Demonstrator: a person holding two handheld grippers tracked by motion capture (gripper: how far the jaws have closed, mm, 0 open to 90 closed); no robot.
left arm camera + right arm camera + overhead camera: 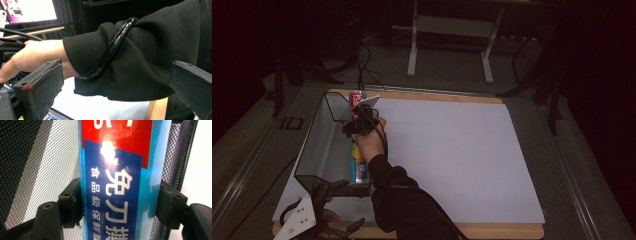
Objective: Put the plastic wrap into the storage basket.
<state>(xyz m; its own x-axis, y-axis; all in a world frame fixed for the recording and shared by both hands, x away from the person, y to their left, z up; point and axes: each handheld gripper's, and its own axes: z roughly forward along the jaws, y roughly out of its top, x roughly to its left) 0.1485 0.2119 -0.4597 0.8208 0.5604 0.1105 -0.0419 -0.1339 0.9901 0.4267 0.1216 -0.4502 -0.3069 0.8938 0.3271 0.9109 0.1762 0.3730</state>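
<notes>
I am working in what looks like a dim lab or recording room: a table [452, 145] under a white sheet, metal stand legs [413, 50] beyond its far edge, cables [364, 65] on grey carpet, and a lit monitor [30, 10].

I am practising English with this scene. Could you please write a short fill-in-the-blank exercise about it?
1. The right gripper is shut on a long ____ and red box with printed writing.
2. The box is being placed in a black ____ basket at the left edge of the table.
3. The jaws of the left gripper stand ____, with nothing between them.
4. The table is covered by a ____ sheet.

Missing words: blue; mesh; open; white
</notes>
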